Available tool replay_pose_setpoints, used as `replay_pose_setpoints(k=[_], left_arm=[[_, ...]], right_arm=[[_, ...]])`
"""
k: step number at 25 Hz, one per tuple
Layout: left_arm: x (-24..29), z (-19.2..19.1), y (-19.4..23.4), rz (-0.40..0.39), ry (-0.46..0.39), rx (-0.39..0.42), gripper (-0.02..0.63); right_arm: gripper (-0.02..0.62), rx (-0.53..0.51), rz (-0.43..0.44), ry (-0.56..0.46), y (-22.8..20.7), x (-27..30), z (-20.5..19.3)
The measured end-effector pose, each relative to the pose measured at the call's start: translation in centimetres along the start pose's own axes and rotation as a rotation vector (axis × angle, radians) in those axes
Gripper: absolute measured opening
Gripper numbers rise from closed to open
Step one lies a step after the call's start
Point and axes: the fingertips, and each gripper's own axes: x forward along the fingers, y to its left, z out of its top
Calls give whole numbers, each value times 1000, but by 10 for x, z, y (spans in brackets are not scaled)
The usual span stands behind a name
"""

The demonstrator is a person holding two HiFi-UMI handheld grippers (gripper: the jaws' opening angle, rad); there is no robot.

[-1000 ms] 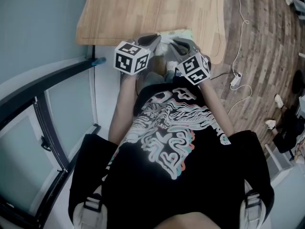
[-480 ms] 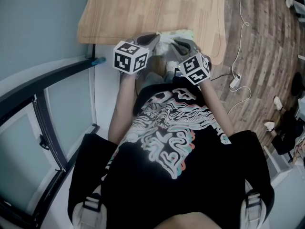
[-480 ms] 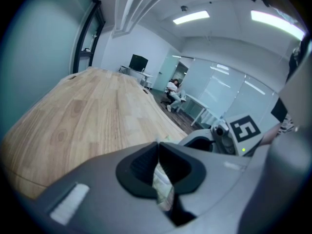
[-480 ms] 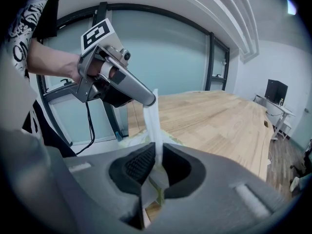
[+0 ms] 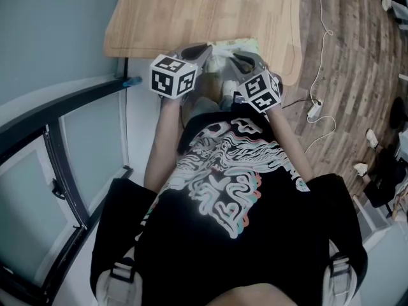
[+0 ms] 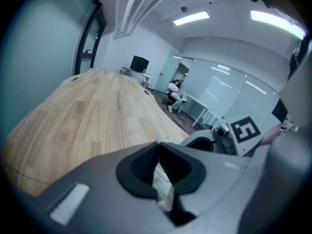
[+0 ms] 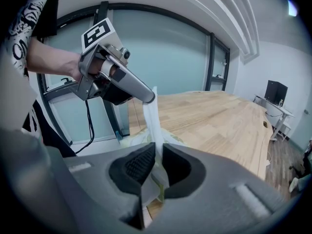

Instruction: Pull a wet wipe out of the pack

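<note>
Right gripper view: wet wipe (image 7: 153, 118) drawn up as a straight white strip from the pale green pack (image 7: 131, 138). Pack lies at the near edge of the wooden tabletop (image 7: 214, 116). Upper end of the wipe is pinched in the left gripper (image 7: 149, 99), jaws fully together on it. Lower part passes between the jaws of the right gripper (image 7: 157, 152), set narrow and clamped on it. Head view: both grippers sit just beside each other over the near edge.
</note>
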Motion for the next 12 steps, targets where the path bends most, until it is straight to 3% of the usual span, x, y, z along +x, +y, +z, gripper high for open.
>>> replay_pose_setpoints(k=[12], left_arm=[[-7, 2, 2, 17, -9, -3, -5]], right_arm=[[44, -14, -6, -7, 2, 0, 1]])
